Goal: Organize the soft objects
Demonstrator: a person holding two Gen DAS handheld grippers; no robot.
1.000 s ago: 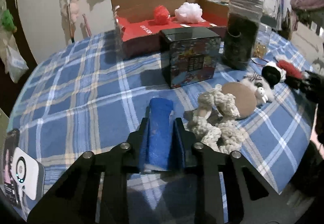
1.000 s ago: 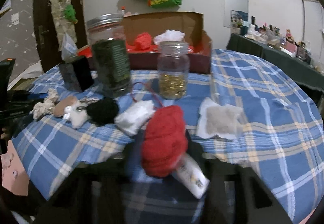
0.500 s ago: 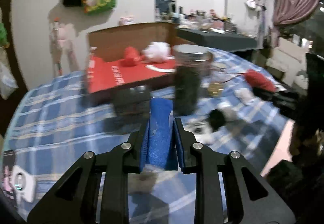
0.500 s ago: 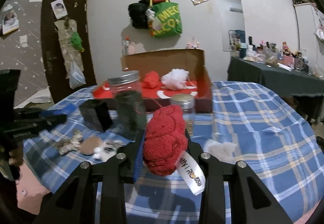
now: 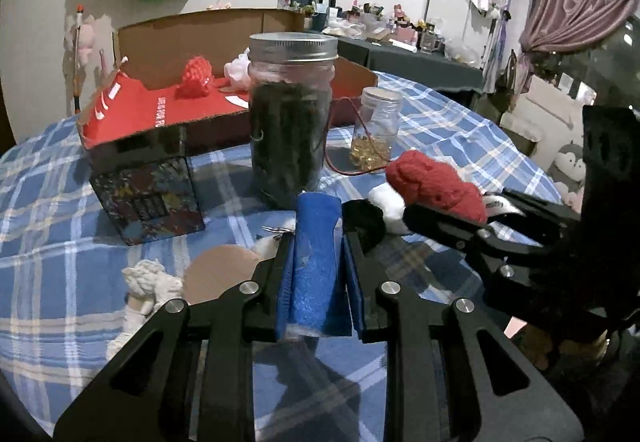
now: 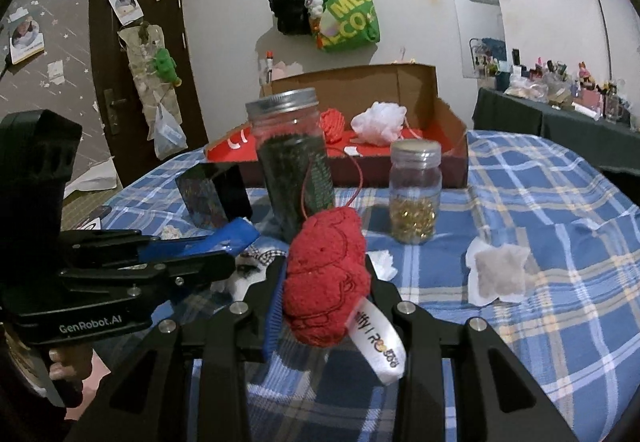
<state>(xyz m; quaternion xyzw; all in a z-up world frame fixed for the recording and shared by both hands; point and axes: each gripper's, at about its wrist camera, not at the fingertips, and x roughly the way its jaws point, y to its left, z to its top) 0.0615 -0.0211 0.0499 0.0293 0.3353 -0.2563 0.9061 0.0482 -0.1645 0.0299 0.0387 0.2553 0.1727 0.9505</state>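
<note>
While the left gripper (image 5: 318, 242) clamps a rolled blue cloth (image 5: 315, 242) between its narrowly parted fingers, the right gripper (image 6: 326, 282) is closed on a red plush lump (image 6: 326, 278) with a white tag (image 6: 378, 338) hanging from its near end. Both loads are lifted above the blue plaid tablecloth (image 6: 560, 242). In the left wrist view the cloth's long axis runs along the fingers, pointing away toward the tall dark jar (image 5: 292, 118); the red plush likewise lies lengthwise in its grip, pointing at the same jar. Beyond stand a small jar of golden beads (image 6: 415, 194) to the right, a black patterned box (image 5: 146, 194) to the left, and farther off an open cardboard box (image 6: 360, 130) holding a red puff (image 6: 334, 124) and a white puff (image 6: 378, 122). On the table near the grippers lie a knotted rope toy (image 5: 148, 286), a tan disc (image 5: 218, 272) and, to the right, a grey-white pad (image 6: 498, 274).
</note>
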